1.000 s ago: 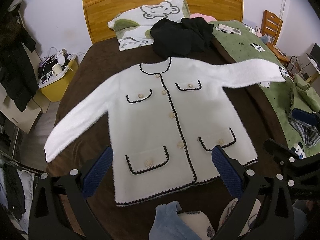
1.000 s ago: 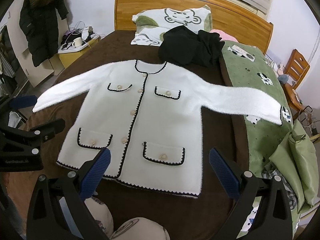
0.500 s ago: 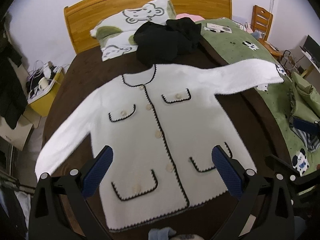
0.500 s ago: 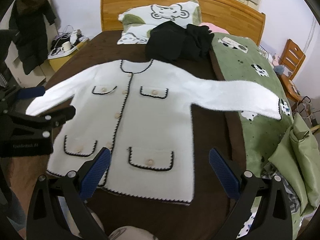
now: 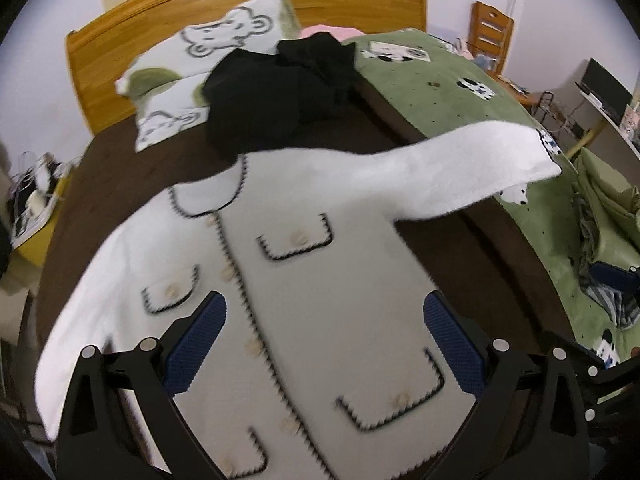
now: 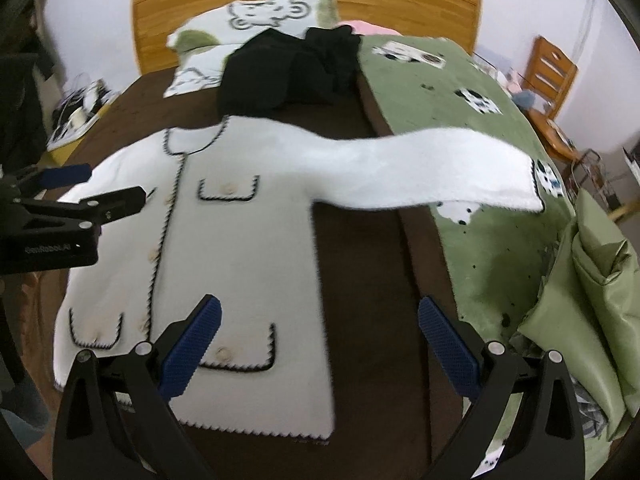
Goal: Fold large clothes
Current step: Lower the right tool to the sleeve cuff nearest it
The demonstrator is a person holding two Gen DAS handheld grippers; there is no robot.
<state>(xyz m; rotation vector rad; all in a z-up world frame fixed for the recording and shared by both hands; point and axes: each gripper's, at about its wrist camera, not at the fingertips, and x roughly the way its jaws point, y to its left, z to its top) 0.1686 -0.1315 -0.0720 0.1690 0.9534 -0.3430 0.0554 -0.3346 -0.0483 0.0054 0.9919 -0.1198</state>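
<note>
A white fuzzy cardigan (image 5: 304, 280) with black scalloped trim, buttons and pockets lies face up and spread flat on the brown bed cover (image 5: 120, 168). It also shows in the right wrist view (image 6: 240, 248). One sleeve (image 6: 440, 172) stretches right onto the green blanket (image 6: 460, 92). The other sleeve (image 5: 76, 320) runs down to the left. My left gripper (image 5: 324, 344) is open and empty above the cardigan's lower front. My right gripper (image 6: 320, 344) is open and empty above the cardigan's right hem edge. The left gripper (image 6: 64, 208) also shows at the left of the right wrist view.
Black clothes (image 5: 280, 92) are piled above the collar, in front of bear-print pillows (image 5: 208, 60) and the wooden headboard (image 5: 248, 8). An olive bag (image 6: 592, 300) lies at the right. A yellow bedside stand (image 5: 32, 208) is on the left, a wooden chair (image 6: 548, 76) at the far right.
Both grippers have moved forward and lower over the cardigan, which now looks larger and closer. Both stay open. The cardigan has not moved.
</note>
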